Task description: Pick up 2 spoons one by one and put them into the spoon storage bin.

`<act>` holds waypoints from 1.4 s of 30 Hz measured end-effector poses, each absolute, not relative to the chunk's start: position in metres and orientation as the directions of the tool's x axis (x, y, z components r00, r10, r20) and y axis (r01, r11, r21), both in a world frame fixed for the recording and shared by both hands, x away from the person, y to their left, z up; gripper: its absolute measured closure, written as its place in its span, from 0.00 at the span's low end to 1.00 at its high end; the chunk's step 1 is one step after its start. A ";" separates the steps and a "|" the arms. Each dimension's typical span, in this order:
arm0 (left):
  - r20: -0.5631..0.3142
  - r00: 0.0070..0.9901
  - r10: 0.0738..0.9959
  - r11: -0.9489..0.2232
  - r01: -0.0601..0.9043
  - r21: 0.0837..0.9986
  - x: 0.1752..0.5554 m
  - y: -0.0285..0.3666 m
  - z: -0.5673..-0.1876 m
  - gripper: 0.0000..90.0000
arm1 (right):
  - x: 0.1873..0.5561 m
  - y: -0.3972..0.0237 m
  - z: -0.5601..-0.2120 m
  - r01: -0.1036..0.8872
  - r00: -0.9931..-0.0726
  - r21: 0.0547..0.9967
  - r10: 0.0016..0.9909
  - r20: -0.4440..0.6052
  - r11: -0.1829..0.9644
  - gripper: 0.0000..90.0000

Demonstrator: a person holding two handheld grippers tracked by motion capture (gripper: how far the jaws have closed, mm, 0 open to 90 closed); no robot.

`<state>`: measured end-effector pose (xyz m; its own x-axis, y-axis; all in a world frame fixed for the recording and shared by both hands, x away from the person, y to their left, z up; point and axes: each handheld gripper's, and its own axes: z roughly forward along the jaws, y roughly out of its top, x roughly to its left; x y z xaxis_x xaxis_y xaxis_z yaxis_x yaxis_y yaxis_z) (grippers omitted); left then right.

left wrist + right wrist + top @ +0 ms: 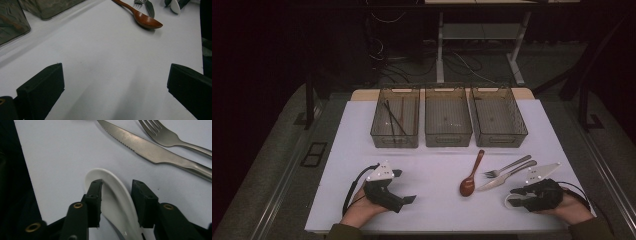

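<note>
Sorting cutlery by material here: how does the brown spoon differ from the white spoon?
The brown spoon looks wooden and dark; the white spoon looks glossy, like ceramic. The brown spoon lies free on the table, touched by nothing; the white spoon sits between the right gripper jaws. The brown spoon is left of the knife, the white one right of it. Both are near the fork.
</note>
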<state>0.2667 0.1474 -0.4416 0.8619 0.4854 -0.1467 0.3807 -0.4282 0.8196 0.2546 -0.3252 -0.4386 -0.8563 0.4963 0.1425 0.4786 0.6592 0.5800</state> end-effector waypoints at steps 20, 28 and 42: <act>-0.150 0.860 0.487 -0.419 0.381 0.824 0.267 0.148 -0.441 0.00 | 0.255 -0.330 -0.435 0.464 -0.873 0.598 0.452 0.183 0.654 0.92; -0.145 0.860 0.490 -0.416 0.377 0.827 0.267 0.148 -0.441 0.00 | 0.257 -0.330 -0.431 0.470 -0.856 0.631 0.493 0.157 0.617 0.92; -0.150 0.850 0.504 -0.407 0.387 0.827 0.266 0.154 -0.440 0.00 | 0.261 -0.329 -0.421 0.490 -0.814 0.694 0.561 0.149 0.527 0.92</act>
<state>0.2656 0.1536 -0.4404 0.8504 0.5042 -0.1500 0.3871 -0.4067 0.8275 0.2608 -0.3285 -0.4212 -0.8142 0.5611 0.1493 0.4904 0.5268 0.6943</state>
